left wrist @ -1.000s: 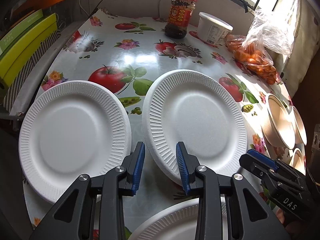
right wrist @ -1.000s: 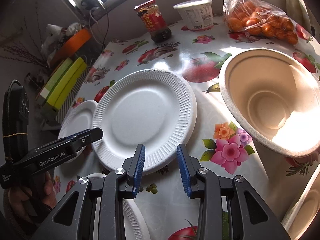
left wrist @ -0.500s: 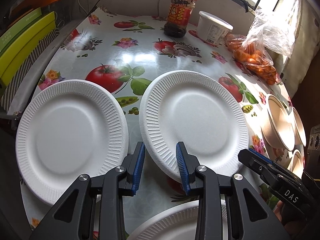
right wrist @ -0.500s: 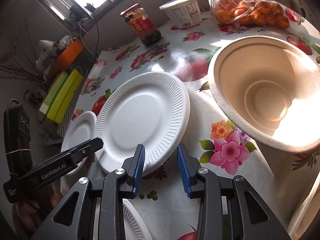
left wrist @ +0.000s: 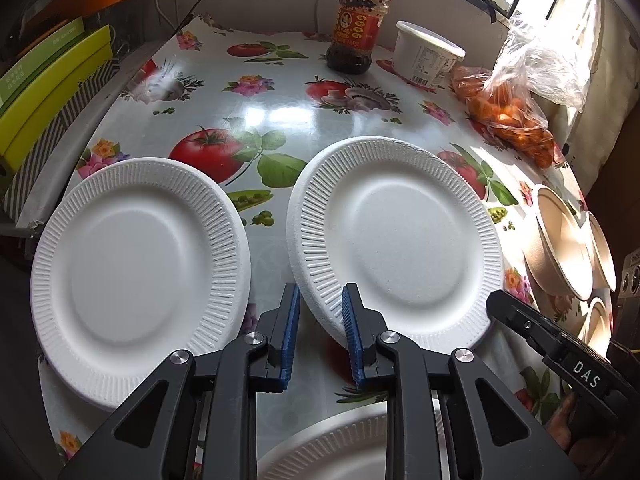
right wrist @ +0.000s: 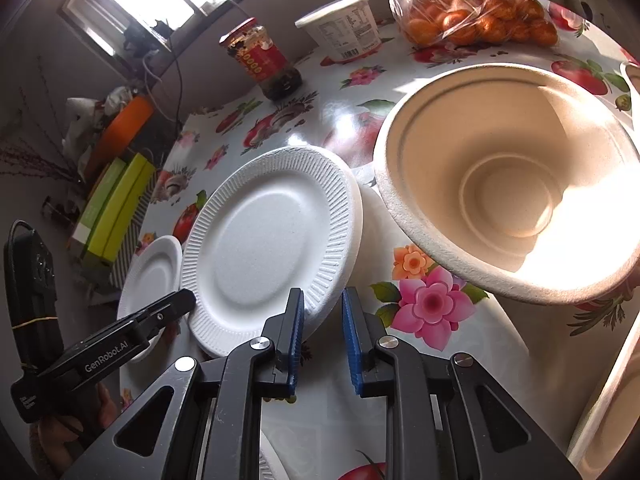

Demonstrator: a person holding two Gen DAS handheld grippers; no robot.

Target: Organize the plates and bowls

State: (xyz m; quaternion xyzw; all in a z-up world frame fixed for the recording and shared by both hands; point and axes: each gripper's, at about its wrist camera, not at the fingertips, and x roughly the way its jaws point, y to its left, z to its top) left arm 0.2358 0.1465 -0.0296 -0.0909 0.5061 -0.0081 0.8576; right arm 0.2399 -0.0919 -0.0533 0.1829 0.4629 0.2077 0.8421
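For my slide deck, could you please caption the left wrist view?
Left gripper fingers straddle the ribbed white foam plate rim on a fruit-print tablecloth.

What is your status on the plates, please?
Left gripper, right gripper: jaws just closing, near rim of middle plate between them, grip unconfirmed. Left plate and big bowl lie separate. Jar, tub far back, no obstruction.

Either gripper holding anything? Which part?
Nothing held. Left gripper and right gripper jaws were just closing, middle plate rim between them, pads not pressing.
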